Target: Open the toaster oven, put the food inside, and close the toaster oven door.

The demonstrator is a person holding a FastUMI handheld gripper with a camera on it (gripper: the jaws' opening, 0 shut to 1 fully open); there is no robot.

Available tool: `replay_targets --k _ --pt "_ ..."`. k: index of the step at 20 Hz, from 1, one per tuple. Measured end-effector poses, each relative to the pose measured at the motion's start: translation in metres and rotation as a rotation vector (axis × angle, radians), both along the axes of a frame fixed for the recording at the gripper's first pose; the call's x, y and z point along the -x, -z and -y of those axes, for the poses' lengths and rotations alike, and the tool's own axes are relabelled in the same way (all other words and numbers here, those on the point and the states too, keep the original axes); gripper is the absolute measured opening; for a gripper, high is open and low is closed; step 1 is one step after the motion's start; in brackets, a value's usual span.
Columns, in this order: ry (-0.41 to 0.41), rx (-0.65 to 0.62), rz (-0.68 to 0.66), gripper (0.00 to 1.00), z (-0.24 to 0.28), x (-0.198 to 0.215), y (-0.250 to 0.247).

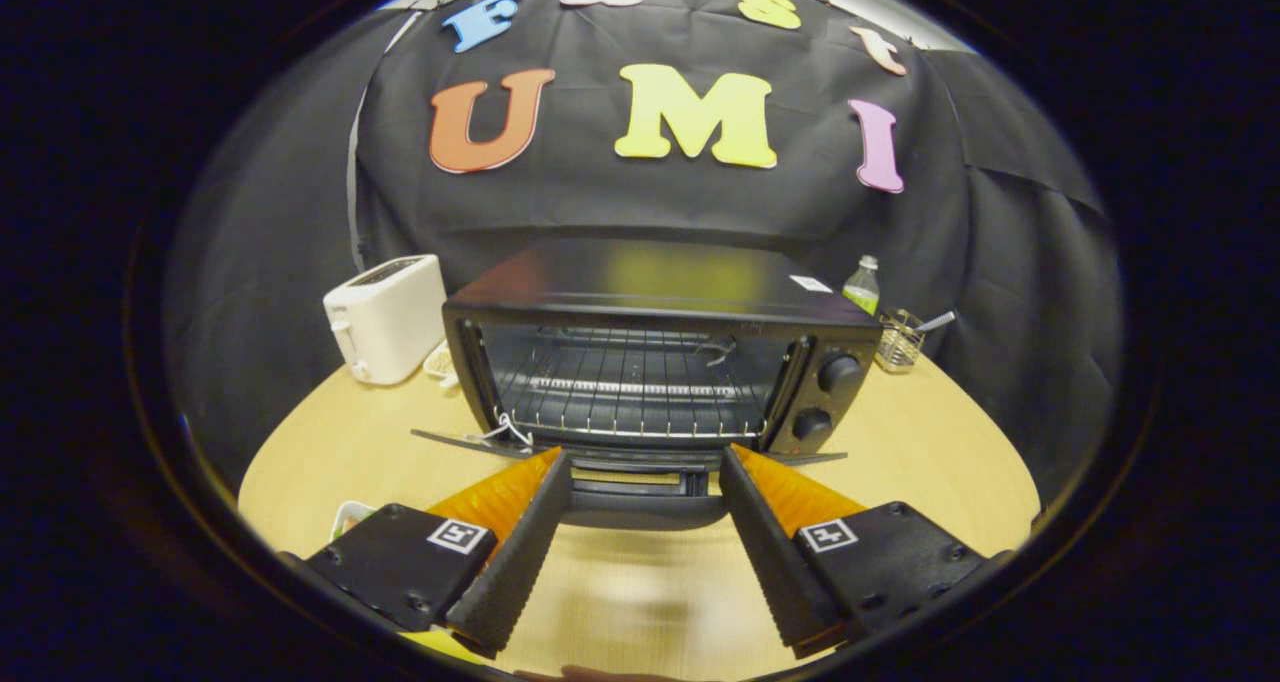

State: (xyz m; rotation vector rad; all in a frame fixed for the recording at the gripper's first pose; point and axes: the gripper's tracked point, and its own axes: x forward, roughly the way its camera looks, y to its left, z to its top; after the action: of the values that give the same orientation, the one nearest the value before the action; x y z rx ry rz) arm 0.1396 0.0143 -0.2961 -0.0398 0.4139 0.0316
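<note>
A black toaster oven (650, 302) stands on the wooden table (930, 462) just beyond my fingers. Its door (640, 487) lies folded down flat toward me, with the handle between my fingertips. Inside, a wire rack (630, 392) shows with nothing on it. Two knobs (838, 374) sit on the oven's right panel. My gripper (645, 467) is open, with its fingers either side of the door handle and nothing pressed between them. A white dish edge (352, 514) peeks out beside the left finger; I cannot tell what it holds.
A white pop-up toaster (385, 317) stands to the left of the oven. Behind the oven's right corner are a small bottle (862, 284) and a wire basket (900, 340). Bare tabletop lies to the oven's right and under my fingers.
</note>
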Motion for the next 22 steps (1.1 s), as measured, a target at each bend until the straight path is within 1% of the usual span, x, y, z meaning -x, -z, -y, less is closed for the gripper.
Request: replay_targets --k 2,7,10,14,19,21,22 --pt "0.005 -0.015 -0.006 0.98 0.0 0.008 0.011" --pt "0.006 -0.019 0.041 0.98 0.001 0.018 0.025" --pt "0.009 -0.022 0.028 0.98 0.0 0.025 0.04" --pt "0.004 -0.018 0.1 0.97 0.001 0.025 0.037" --pt "0.022 -0.065 0.005 0.97 -0.002 0.034 0.074" --pt "0.03 -0.084 -0.074 0.97 -0.001 0.035 0.096" --pt "0.035 -0.103 -0.025 0.97 0.0 0.039 0.081"
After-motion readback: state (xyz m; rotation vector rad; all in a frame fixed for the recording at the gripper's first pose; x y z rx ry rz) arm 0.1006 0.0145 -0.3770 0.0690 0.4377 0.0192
